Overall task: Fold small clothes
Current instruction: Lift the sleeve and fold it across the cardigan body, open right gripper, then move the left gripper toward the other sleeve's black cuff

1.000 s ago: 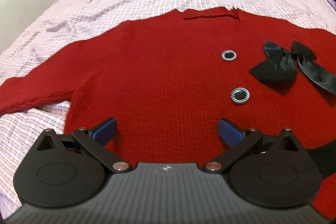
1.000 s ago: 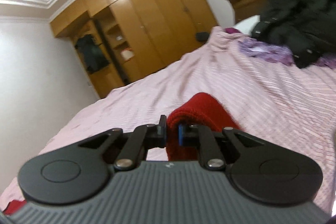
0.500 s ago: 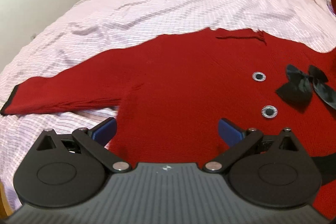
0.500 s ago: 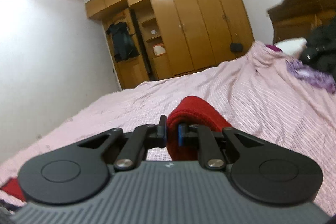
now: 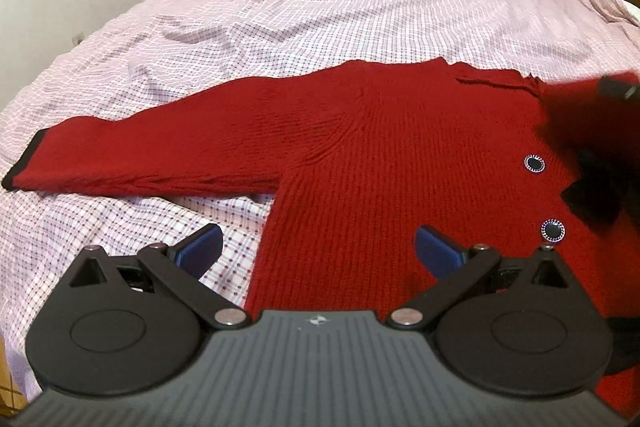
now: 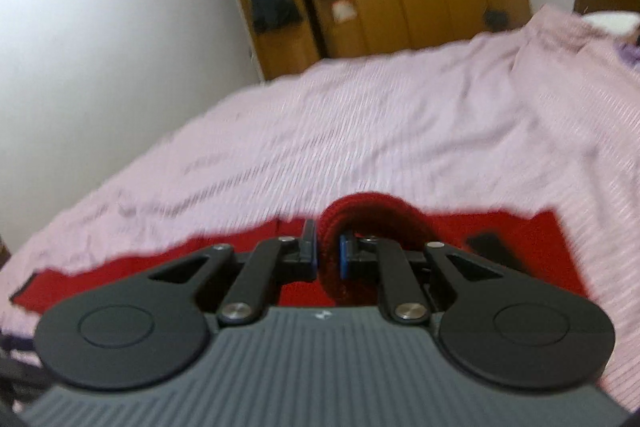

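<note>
Red knit cardigan (image 5: 400, 163) lies flat, one sleeve (image 5: 152, 155) outstretched, the other lifted

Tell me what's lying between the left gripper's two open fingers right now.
In the left wrist view, the left gripper frames the red cardigan's side edge, with checked bedsheet toward the left finger.

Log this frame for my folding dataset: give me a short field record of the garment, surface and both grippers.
garment: red knit cardigan, lying flat, front up
sleeve: one sleeve stretched out sideways, black cuff at its end
trim: two round buttons, black bow
surface: pink checked bedsheet
left gripper: jaws open, holding nothing
right gripper: jaws shut on a fold of red knit
</note>
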The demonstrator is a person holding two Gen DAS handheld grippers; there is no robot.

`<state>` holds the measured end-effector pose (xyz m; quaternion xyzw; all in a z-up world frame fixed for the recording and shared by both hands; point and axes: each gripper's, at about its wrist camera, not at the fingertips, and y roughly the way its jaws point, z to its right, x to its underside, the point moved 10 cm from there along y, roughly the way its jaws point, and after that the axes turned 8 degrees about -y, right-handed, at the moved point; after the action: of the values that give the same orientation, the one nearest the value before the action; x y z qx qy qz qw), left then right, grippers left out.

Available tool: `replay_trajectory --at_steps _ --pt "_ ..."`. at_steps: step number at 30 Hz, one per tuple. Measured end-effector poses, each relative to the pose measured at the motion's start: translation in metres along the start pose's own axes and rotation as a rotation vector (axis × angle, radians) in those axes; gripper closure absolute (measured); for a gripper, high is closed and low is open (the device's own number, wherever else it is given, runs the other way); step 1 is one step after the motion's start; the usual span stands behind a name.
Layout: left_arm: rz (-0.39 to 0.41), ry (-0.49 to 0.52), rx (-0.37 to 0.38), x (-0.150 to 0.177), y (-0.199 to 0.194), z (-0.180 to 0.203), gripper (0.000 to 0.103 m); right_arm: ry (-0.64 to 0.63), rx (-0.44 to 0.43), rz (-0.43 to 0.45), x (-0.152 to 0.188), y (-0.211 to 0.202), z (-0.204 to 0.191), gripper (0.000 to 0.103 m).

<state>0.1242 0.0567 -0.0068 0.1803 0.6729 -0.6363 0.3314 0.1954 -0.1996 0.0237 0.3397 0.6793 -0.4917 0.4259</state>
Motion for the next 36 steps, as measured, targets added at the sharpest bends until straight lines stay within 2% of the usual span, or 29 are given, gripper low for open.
replay_trajectory --at_steps 2,5,7,10,15,18,21,26,31,36 --pt "-0.002 -0.001 0.005 -0.002 0.005 0.001 0.000 0.007 -0.026 -0.049 0.016 0.007 -0.008 0.086" --pt "-0.006 0.000 0.014 -0.002 0.009 0.001 0.000 0.017 -0.042 -0.118 0.038 0.012 -0.021 0.074" --pt "-0.009 0.001 0.016 -0.001 0.009 0.001 0.000 0.035 -0.047 -0.156 0.052 0.011 -0.023 0.062" --pt "-0.012 -0.002 0.026 0.001 0.008 0.002 0.000 0.087 -0.053 -0.171 0.063 0.003 -0.019 0.055" --pt "-0.002 0.006 0.042 0.001 0.003 0.008 0.000 0.130 -0.050 -0.164 0.069 -0.022 -0.011 0.054" --pt "-0.004 0.023 0.049 0.001 0.002 0.016 0.000 0.102 -0.067 -0.170 0.068 -0.035 -0.010 0.048" --pt "-0.001 0.041 0.054 -0.001 -0.002 0.025 0.000 0.082 -0.064 -0.213 0.066 -0.039 -0.004 0.048" --pt "0.020 0.063 0.063 -0.010 -0.013 0.046 0.000 0.070 -0.075 -0.211 0.050 -0.053 0.013 0.048" --pt "0.048 0.096 0.102 -0.020 -0.024 0.075 0.000 0.038 -0.013 -0.198 0.033 -0.064 0.039 0.048" --pt "0.047 0.134 0.150 -0.022 -0.028 0.110 0.000 0.072 0.067 -0.213 0.035 -0.065 0.077 0.048"
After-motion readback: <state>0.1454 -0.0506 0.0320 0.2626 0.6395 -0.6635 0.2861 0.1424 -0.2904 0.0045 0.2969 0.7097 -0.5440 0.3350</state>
